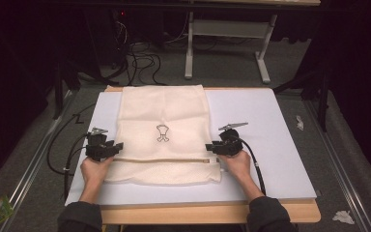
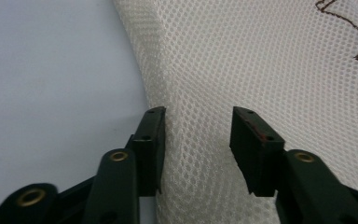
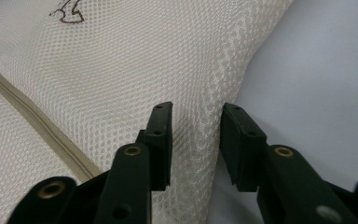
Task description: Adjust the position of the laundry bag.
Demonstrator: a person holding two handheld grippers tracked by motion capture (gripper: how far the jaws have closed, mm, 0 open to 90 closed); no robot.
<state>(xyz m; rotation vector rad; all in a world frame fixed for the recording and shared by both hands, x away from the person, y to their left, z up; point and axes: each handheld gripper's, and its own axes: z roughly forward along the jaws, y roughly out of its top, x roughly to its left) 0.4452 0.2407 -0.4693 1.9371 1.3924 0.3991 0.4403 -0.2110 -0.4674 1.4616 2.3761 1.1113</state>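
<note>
Dark room, pale counter (image 1: 270, 130). Mesh bag (image 1: 163, 121) lay flat mid-counter, zipper nearest the person. Left gripper (image 2: 198, 140) and right gripper (image 3: 196, 140) were both spread, straddling opposite side edges. Best to close evenly, both layers caught.

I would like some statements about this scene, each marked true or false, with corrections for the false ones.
1. The cream mesh laundry bag lies flat on the white board. True.
2. The left tongs are shut on the bag's edge. False: their jaws stand open, astride the bag's edge.
3. The right tongs are open at the bag's opposite edge. True.
4. A red flower is stitched on the bag. False: the small dark outline emblem is brown-black.
5. The beige zipper strip runs across the bag. True.
</note>
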